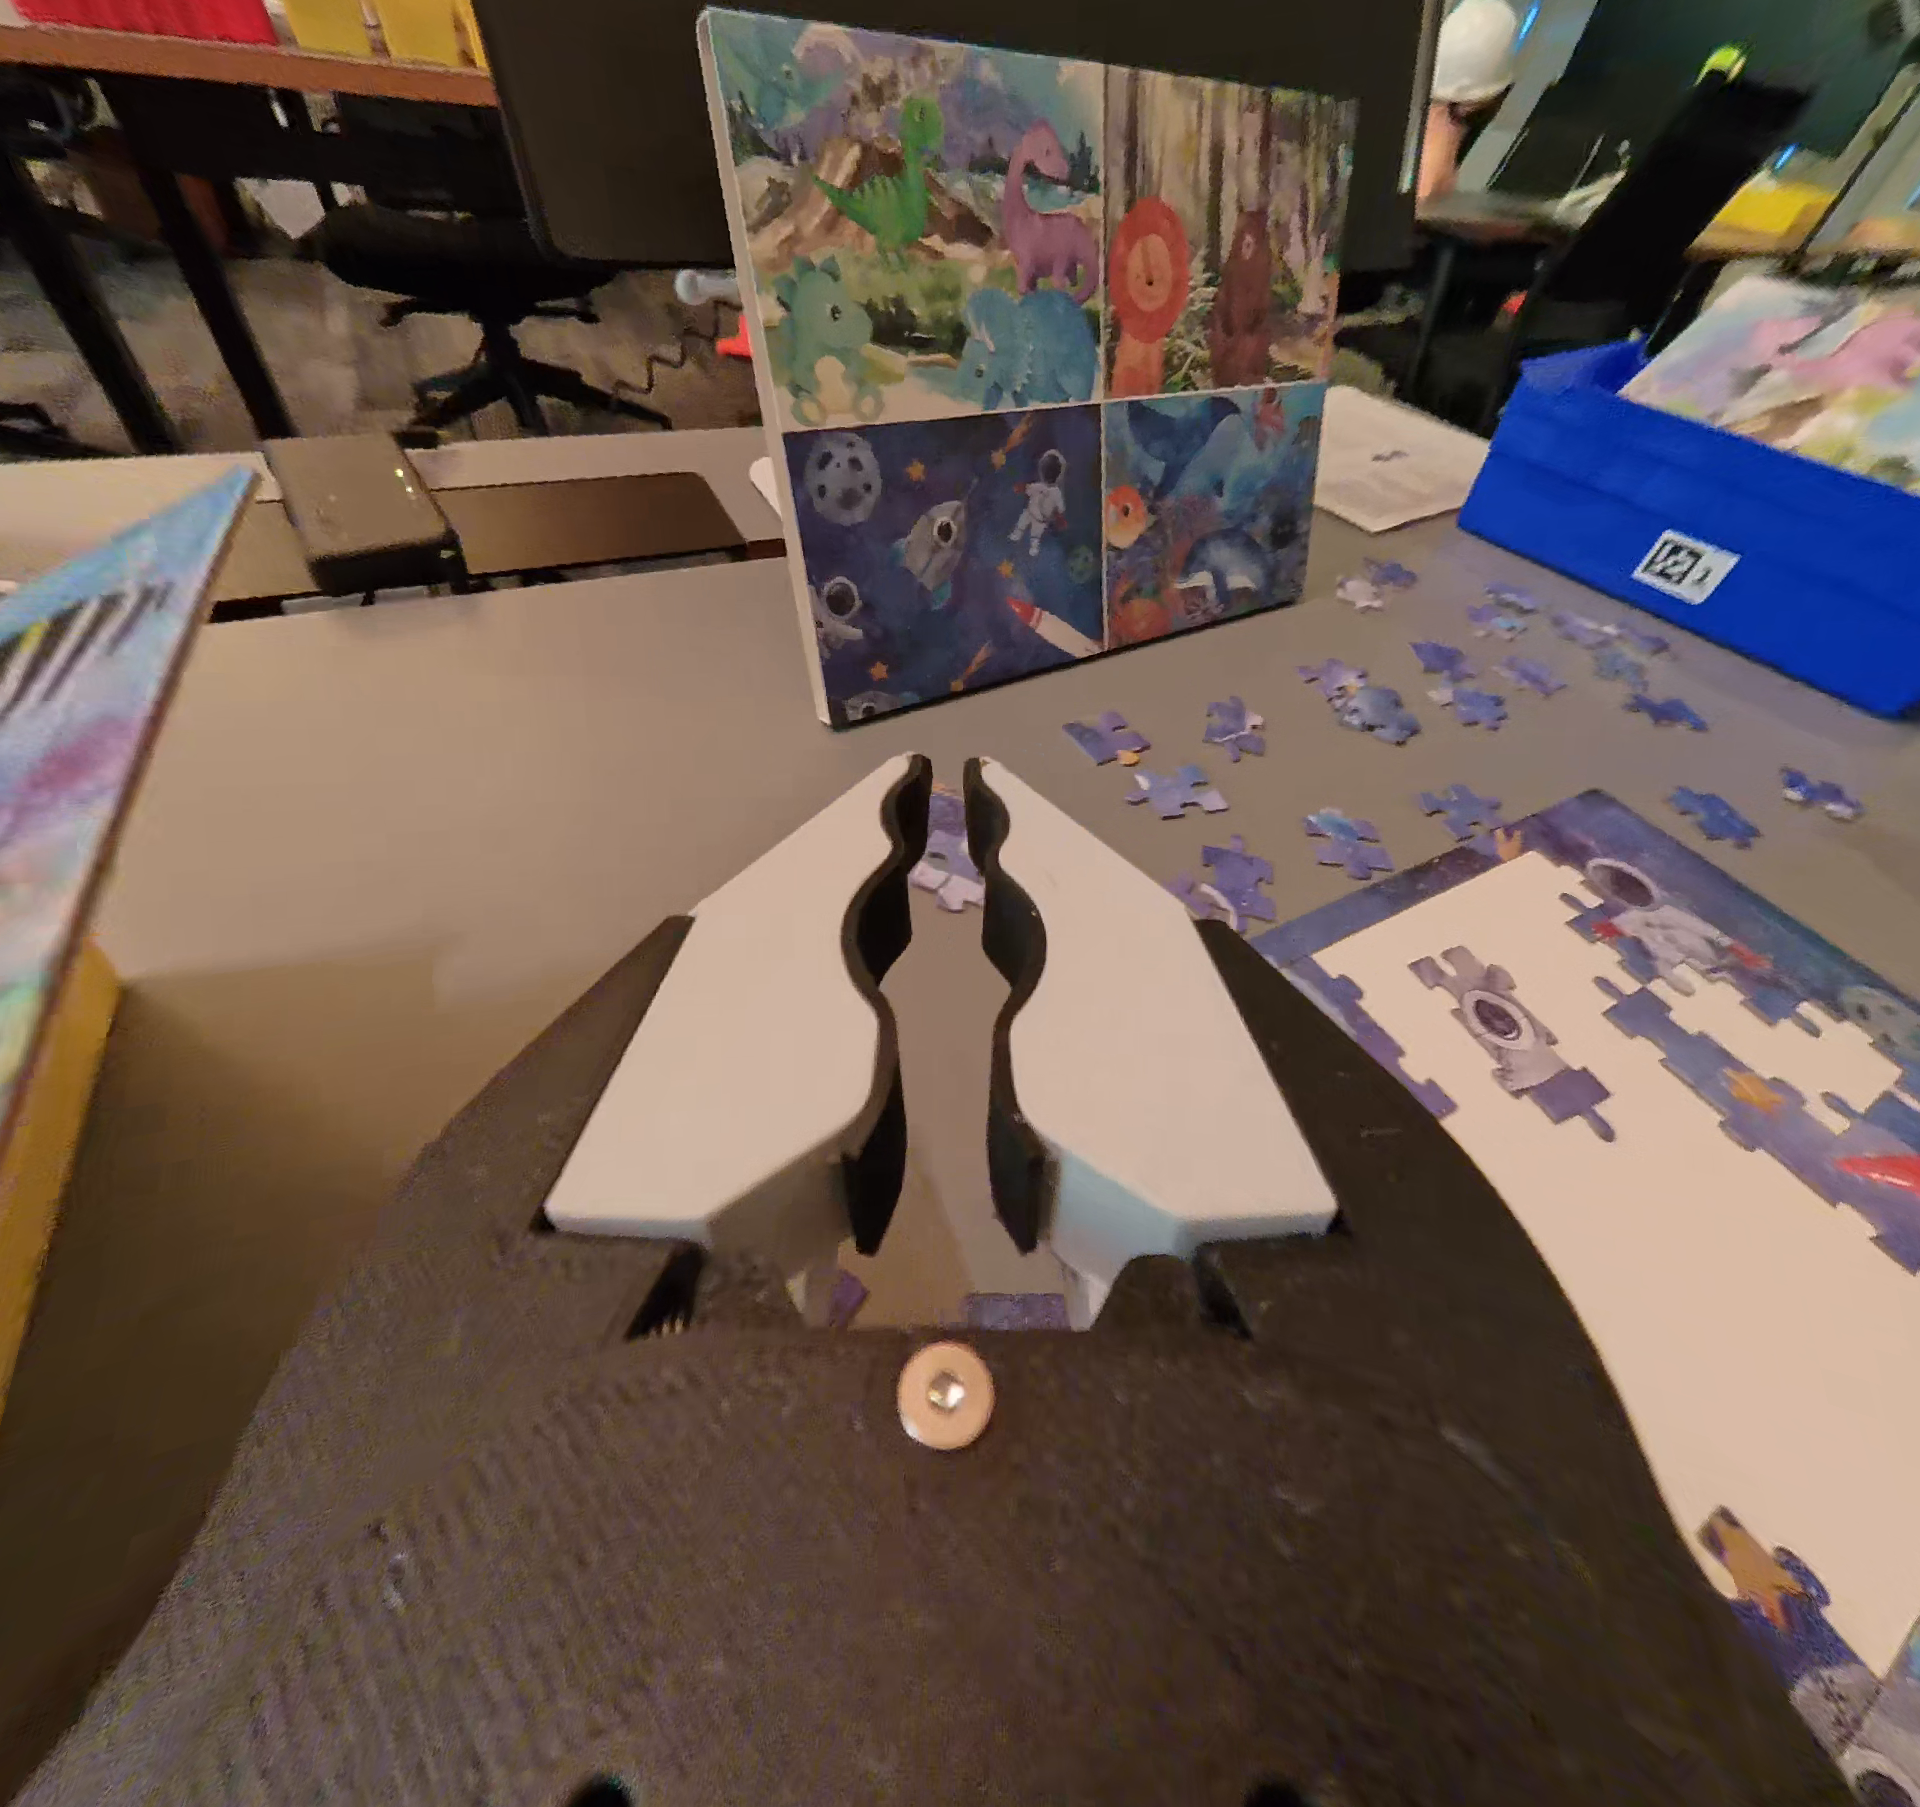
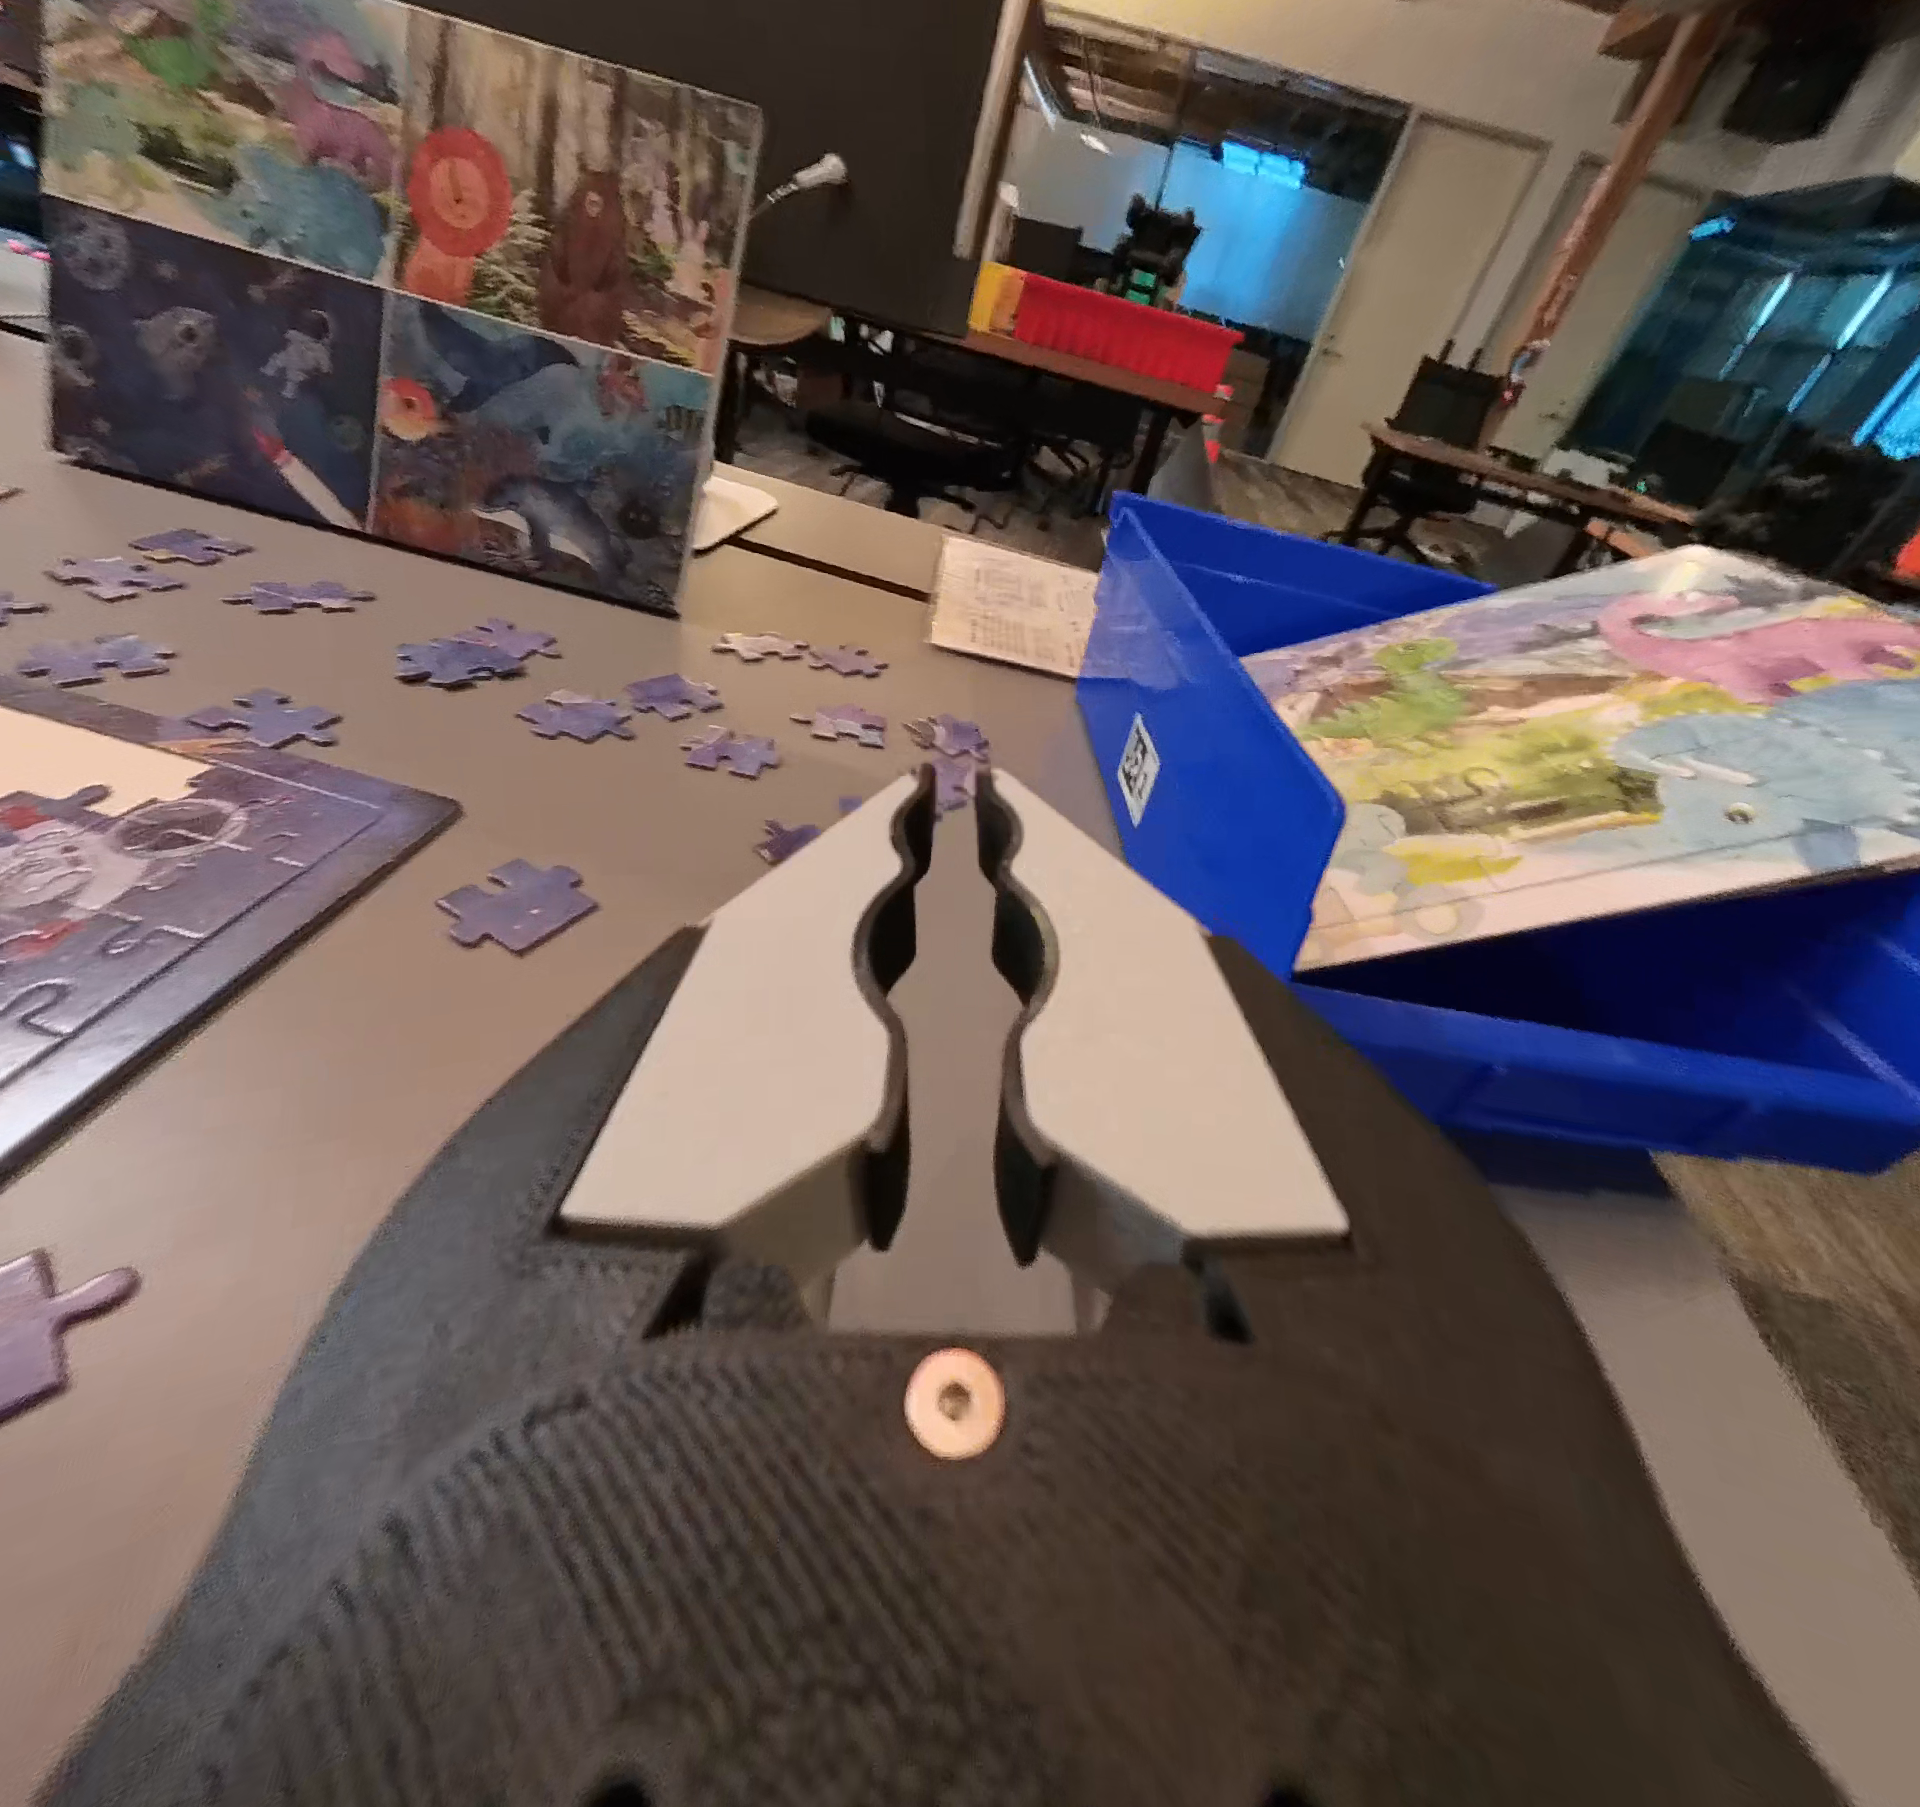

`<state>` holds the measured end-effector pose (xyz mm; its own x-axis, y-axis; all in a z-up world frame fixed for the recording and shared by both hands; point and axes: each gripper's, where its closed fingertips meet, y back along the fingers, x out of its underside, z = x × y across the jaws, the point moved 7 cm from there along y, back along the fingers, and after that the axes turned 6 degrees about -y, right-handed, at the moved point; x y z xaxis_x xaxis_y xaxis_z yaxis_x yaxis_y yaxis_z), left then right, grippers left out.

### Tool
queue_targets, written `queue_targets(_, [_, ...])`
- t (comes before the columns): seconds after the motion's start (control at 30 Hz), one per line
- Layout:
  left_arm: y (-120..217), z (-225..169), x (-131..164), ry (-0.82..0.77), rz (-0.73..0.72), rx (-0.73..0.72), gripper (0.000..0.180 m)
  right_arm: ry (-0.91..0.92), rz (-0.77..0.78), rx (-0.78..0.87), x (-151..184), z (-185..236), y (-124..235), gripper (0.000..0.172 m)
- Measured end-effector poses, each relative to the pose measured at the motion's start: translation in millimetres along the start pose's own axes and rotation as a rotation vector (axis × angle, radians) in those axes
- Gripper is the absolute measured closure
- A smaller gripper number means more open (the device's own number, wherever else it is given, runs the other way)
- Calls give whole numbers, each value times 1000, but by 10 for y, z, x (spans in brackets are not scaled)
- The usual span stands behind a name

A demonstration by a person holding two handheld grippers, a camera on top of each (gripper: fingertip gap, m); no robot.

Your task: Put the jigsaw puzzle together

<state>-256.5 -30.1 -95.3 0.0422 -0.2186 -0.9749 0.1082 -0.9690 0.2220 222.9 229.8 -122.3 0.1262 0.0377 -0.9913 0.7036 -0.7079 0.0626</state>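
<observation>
My left gripper (image 1: 945, 770) hovers low over the grey table (image 1: 468, 770), its pads a narrow way apart. A purple puzzle piece (image 1: 948, 853) shows through the gap and seems to lie on the table under the fingers, not pinched. To its right lies a puzzle board (image 1: 1662, 1186) with a partly filled space picture. My right gripper (image 2: 954, 781) also has its pads slightly apart. A purple piece (image 2: 954, 793) lies just past its fingertips among several loose purple pieces (image 2: 520, 910). The same board shows in the right wrist view (image 2: 260, 853).
A picture box (image 1: 1039, 355) stands upright at the back and shows in the right wrist view too (image 2: 395, 251). A blue bin (image 2: 1226, 770) holds a tilted dinosaur board (image 2: 1610, 739); it also shows in the left wrist view (image 1: 1683, 531). Another board edge (image 1: 73, 770) is at the left. A paper sheet (image 2: 1008, 609) lies behind. One gripper's finger ends stand about 50 cm off the other's.
</observation>
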Motion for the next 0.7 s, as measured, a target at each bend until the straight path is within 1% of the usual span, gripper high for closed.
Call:
queue_targets(0.07, [-52, 31, -23, -5, 35, 13, 175, -13, 48, 2, 25, -36, -63, 164])
queue_targets(0.13, [-138, 62, 1, -14, 34, 8, 176, -4, 72, -3, 21, -45, -148, 163])
queue_targets(0.2, [-233, 57, 27, -2, 56, 21, 175, -6, 57, -26, -47, -9, -234, 163])
queue_targets(0.3, [-337, -42, -49, 14, 26, 79, 175, -13, 1, -79, -136, 106, -310, 164])
queue_targets(0.33, [-361, -82, -73, 16, 17, 96, 174, 0, 10, -89, -124, 137, -323, 163])
queue_targets(0.4, [-400, -150, -78, 13, 17, 116, 174, 59, 42, -71, -73, 162, -315, 163])
queue_targets(0.5, [-447, -217, -27, 9, 34, 126, 173, 126, 31, -29, -43, 157, -250, 165])
queue_targets(0.63, [-500, -217, 135, 0, 106, 91, 174, 64, 13, -40, -29, 102, -184, 164])
queue_targets(0.7, [-482, -210, 165, -9, 115, 78, 174, 10, 9, -49, -17, 61, -160, 162])
